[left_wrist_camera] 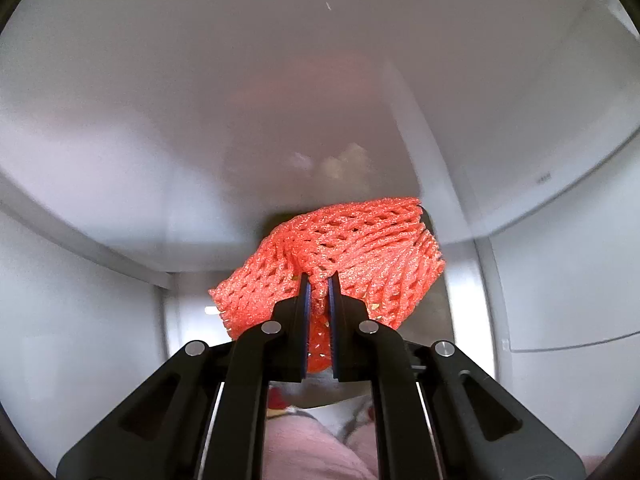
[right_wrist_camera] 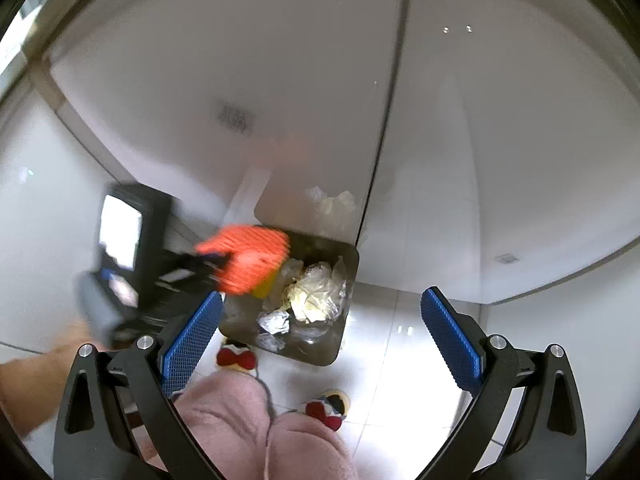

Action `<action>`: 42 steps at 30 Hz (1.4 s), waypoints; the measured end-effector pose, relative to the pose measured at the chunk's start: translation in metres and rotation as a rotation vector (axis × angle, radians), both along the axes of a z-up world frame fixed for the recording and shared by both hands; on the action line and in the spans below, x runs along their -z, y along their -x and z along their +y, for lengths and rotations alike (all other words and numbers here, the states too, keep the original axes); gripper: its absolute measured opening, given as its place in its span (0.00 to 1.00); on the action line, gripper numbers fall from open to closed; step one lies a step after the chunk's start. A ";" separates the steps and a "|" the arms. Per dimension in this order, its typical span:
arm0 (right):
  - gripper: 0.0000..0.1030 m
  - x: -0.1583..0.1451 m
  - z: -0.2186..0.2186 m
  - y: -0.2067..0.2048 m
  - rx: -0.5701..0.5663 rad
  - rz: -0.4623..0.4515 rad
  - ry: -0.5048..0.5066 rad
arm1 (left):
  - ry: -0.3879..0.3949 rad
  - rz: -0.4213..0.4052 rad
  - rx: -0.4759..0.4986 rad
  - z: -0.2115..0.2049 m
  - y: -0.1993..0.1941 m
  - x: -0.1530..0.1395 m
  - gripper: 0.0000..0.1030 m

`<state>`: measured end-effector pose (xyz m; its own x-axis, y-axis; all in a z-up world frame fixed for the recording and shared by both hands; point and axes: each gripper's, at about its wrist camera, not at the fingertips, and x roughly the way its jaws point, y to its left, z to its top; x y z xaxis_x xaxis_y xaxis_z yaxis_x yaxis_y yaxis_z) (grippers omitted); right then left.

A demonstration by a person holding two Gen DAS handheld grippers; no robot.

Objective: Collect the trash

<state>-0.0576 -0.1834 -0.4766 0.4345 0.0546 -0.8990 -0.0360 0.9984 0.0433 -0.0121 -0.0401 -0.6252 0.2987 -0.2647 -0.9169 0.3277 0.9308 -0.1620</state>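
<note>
An orange foam fruit net (left_wrist_camera: 344, 256) is pinched between the pads of my left gripper (left_wrist_camera: 319, 284), which is shut on it in front of white cabinet doors. From the right wrist, the same net (right_wrist_camera: 250, 260) and the blurred left gripper (right_wrist_camera: 212, 264) hang above the left rim of a dark trash bin (right_wrist_camera: 332, 344) on the floor. The bin holds crumpled plastic bags (right_wrist_camera: 316, 296), foil (right_wrist_camera: 274, 322) and a yellow item. My right gripper (right_wrist_camera: 320, 320) is open, its blue pads (right_wrist_camera: 192, 336) wide apart above the floor, with nothing between them.
White cabinet doors (right_wrist_camera: 280, 80) rise behind the bin, with a dark gap between two of them. A dark box with a light panel (right_wrist_camera: 128, 236) stands at the left. The person's pink trouser legs (right_wrist_camera: 260, 432) and red slippers (right_wrist_camera: 236, 358) are near the bin on glossy white tiles.
</note>
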 end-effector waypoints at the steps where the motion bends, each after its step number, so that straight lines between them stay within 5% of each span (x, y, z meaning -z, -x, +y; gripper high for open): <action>1: 0.97 -0.007 -0.004 0.001 0.008 -0.002 -0.015 | 0.000 0.016 0.004 -0.005 -0.001 0.004 0.07; 3: 0.97 -0.014 -0.009 0.003 0.016 -0.007 -0.040 | 0.000 0.055 0.009 -0.015 -0.006 0.021 0.09; 7: 0.97 -0.023 -0.018 0.011 0.028 -0.013 -0.061 | -0.028 0.114 0.044 -0.029 -0.020 0.044 0.32; 14: 0.97 -0.046 -0.046 0.018 0.097 -0.017 -0.091 | -0.059 0.116 0.056 -0.034 -0.037 0.008 0.67; 19: 0.97 -0.083 -0.051 0.017 0.079 -0.060 -0.099 | -0.037 0.076 0.000 -0.028 -0.020 -0.075 0.92; 30: 0.97 -0.182 -0.039 0.008 0.057 -0.210 -0.078 | 0.032 -0.035 -0.082 0.002 0.014 -0.270 0.92; 42: 0.97 -0.306 -0.035 0.011 0.148 -0.374 -0.071 | -0.002 -0.389 -0.114 0.046 0.023 -0.468 0.92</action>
<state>-0.0684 -0.2187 -0.1709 0.7389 0.0235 -0.6734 0.0814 0.9890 0.1238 -0.0351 0.0056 -0.1567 0.6510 -0.2087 -0.7298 0.2592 0.9648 -0.0446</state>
